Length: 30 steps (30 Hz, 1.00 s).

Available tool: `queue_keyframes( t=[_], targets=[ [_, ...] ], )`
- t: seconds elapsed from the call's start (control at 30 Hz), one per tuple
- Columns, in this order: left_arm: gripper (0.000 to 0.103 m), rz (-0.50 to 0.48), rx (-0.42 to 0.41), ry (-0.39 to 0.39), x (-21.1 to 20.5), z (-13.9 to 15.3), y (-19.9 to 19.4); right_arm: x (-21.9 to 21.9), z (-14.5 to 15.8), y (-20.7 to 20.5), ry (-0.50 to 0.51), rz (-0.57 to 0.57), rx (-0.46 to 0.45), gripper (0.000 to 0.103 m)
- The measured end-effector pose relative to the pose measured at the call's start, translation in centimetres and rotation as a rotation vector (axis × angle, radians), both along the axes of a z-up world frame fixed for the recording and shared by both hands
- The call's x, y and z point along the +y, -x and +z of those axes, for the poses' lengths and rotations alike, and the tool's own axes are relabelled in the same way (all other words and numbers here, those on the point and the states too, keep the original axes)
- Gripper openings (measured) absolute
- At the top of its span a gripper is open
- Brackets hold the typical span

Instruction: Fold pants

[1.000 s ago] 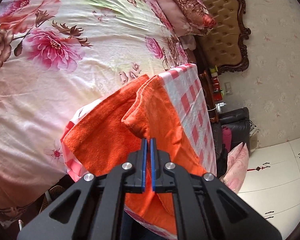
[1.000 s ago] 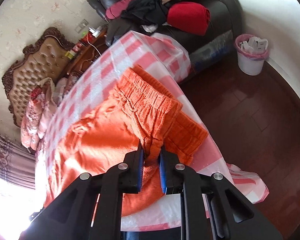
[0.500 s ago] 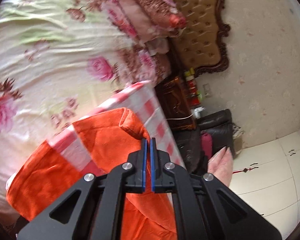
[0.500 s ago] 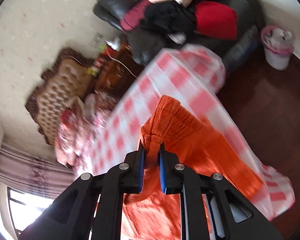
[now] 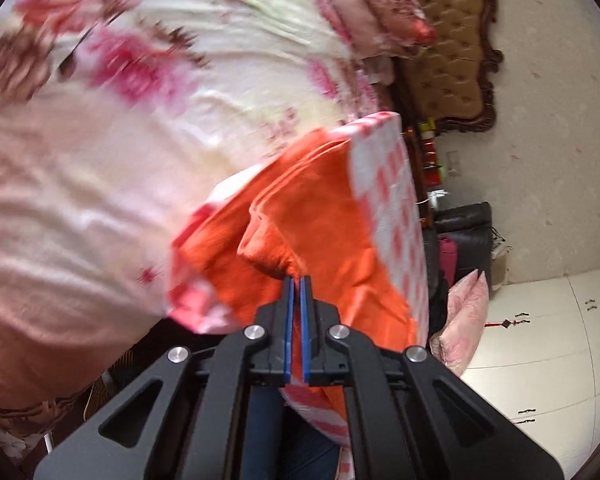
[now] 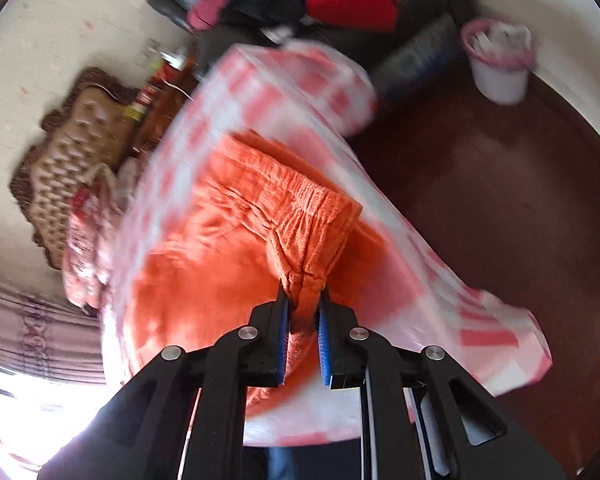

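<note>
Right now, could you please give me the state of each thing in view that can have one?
left gripper: shut on a pinch of the orange pants.
right gripper: shut on a bunched waistband corner.
orange pants: partly folded, lying on the checked cloth, both gripped ends raised.
checked cloth: draped over the table, its corner hanging.
waste bin: upright, lined with a bag.

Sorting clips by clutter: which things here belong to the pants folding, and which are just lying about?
Job:
- orange pants
- checked cloth beneath them
- left claw, right claw, both clamped on the pants

Lying about:
- floral bedspread
- waste bin
- red cushion
</note>
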<state>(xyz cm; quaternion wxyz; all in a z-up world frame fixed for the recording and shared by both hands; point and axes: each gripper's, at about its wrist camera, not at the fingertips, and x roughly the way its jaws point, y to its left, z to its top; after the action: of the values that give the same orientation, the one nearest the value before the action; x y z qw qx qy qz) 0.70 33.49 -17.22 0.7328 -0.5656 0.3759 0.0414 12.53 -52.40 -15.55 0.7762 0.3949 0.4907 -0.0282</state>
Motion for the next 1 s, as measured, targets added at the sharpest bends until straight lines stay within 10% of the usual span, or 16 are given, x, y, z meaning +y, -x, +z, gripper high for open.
queue_keyframes(
  t=[0.57, 0.87, 1.0],
  targets=[
    [0.002, -0.04, -0.105, -0.098, 0.1, 5.3, -2.7, 2.5, 2.3, 1.0, 0.222, 0.047, -0.034, 0.012],
    [0.003, -0.051, 0.029, -0.076, 0.3, -0.3, -0.7, 3.7, 1.3, 1.0, 0.346, 0.07, 0.011, 0.013],
    [0.034, 0.001, 0.067, -0.168, 1.7, 0.3, 0.3, 4.6, 1.4, 0.6, 0.418, 0.1, 0.031, 0.013]
  ],
)
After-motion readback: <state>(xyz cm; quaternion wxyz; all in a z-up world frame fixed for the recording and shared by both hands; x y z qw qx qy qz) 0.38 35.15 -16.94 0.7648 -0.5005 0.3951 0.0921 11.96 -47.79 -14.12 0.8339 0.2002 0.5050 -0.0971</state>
